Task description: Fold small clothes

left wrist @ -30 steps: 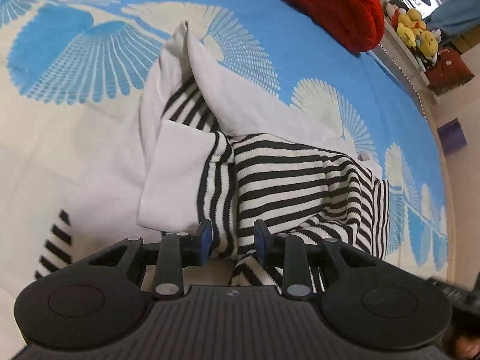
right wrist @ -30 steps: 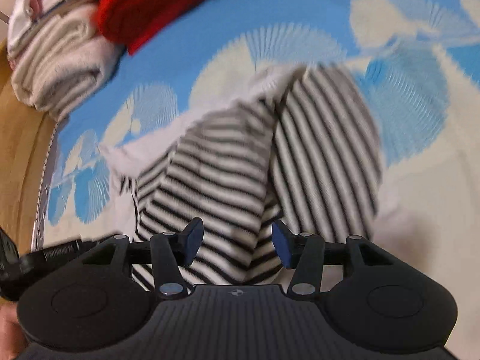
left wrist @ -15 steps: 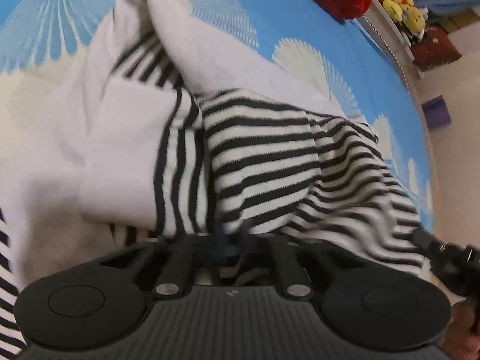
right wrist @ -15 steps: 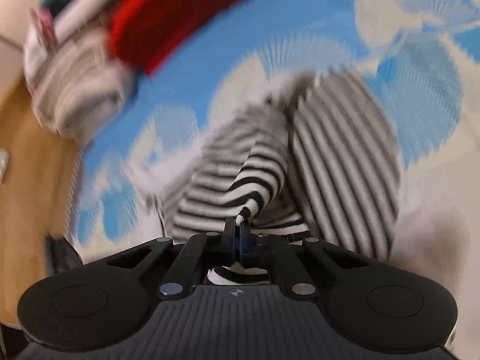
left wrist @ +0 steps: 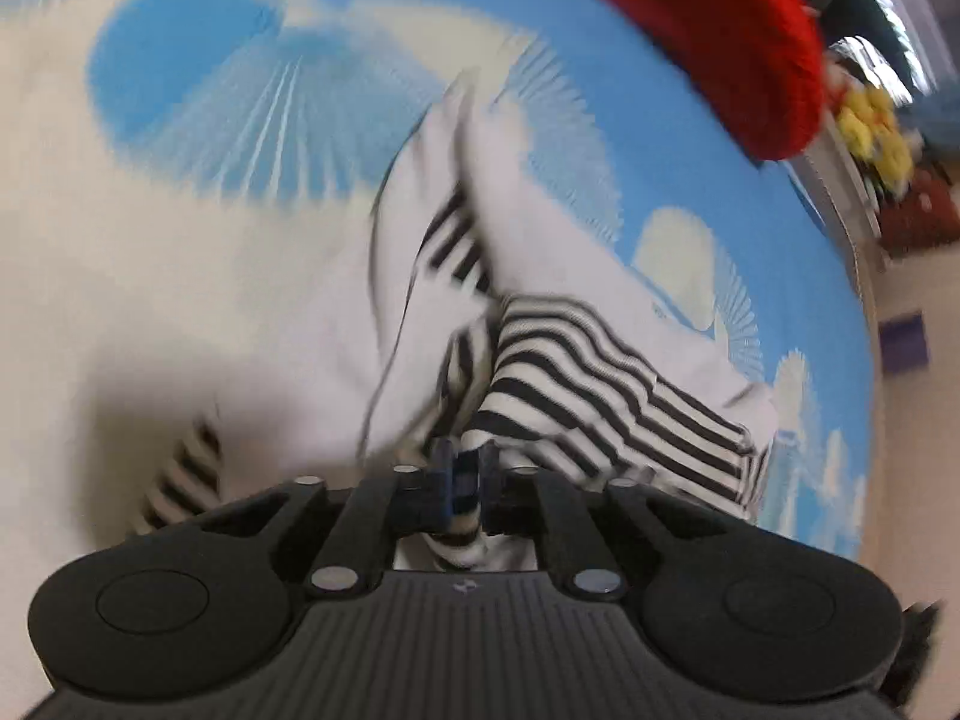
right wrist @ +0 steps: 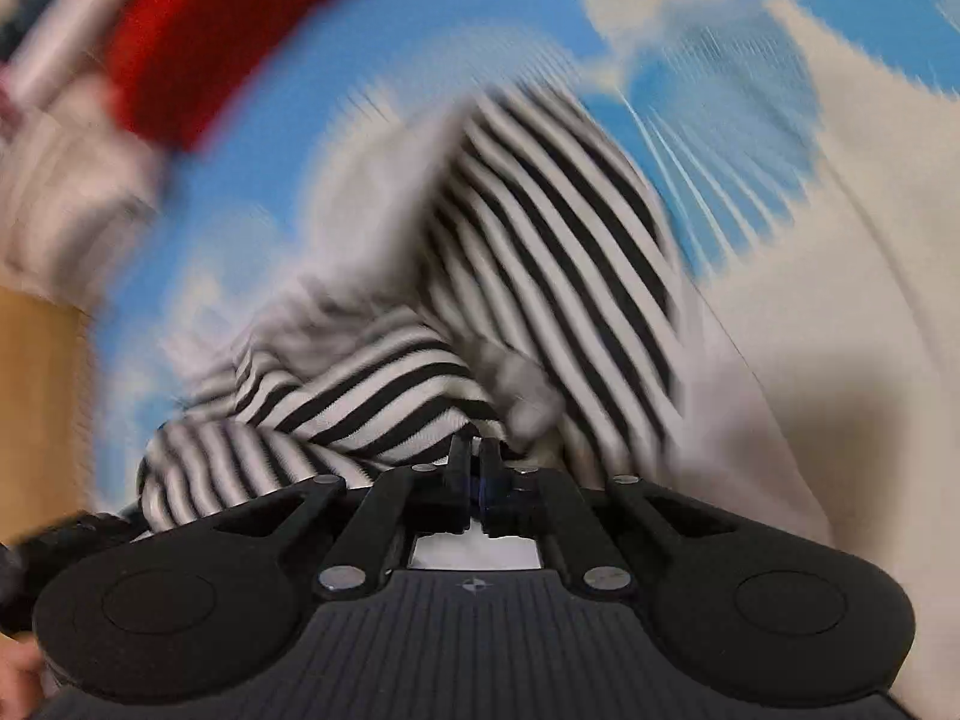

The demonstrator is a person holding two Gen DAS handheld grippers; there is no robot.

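Both jaws, apart a second ago, now pinch the striped garment (left wrist: 600,378) on the bedspread (left wrist: 180,276): my left hand-held gripper (left wrist: 463,480) and right hand-held gripper (right wrist: 476,474) lift its near hem. Next I should carry it toward the far edge, evenly.

A bed (left wrist: 690,138) under a blue cover printed with cream fans carries everything. Straight ahead of both sets of jaws a black-and-white striped garment (left wrist: 600,396) with plain white parts lies crumpled on the cover. Far beyond the jaws a red cloth (left wrist: 720,18) rests near the bed's far edge.
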